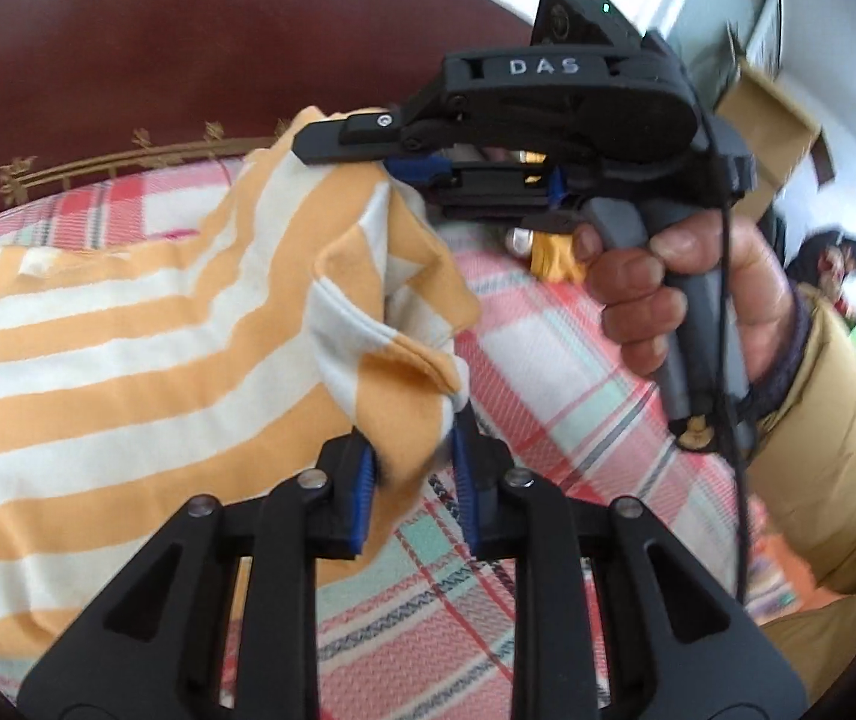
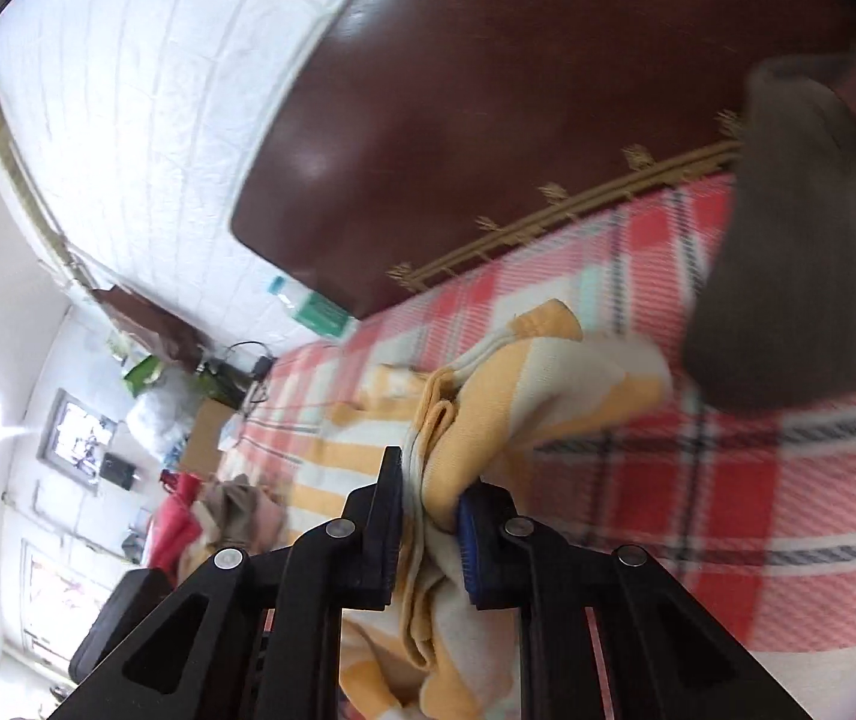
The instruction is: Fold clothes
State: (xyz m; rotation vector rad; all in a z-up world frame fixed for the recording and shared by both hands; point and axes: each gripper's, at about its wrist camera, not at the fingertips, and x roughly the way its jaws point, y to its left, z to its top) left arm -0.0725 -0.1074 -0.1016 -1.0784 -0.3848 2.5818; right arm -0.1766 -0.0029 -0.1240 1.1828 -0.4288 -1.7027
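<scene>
An orange-and-white striped garment (image 1: 146,354) lies spread over a pink plaid blanket (image 1: 559,372) on a bed. My left gripper (image 1: 413,468) is shut on a bunched corner of the garment, lifted off the blanket. In the left wrist view my right gripper (image 1: 404,171) is held by a person's hand (image 1: 685,294) and pinches another bunch of the same garment higher up. The right wrist view shows the right gripper (image 2: 428,510) shut on a thick fold of the striped garment (image 2: 505,396), which trails away over the blanket (image 2: 727,492).
A dark red padded headboard (image 1: 200,60) with gold trim runs behind the bed. A dark grey pillow (image 2: 799,252) sits on the blanket at the right. A cardboard box (image 1: 769,120) and another person (image 1: 829,264) are beyond the bed. Clutter and clothes (image 2: 200,510) lie off the far side.
</scene>
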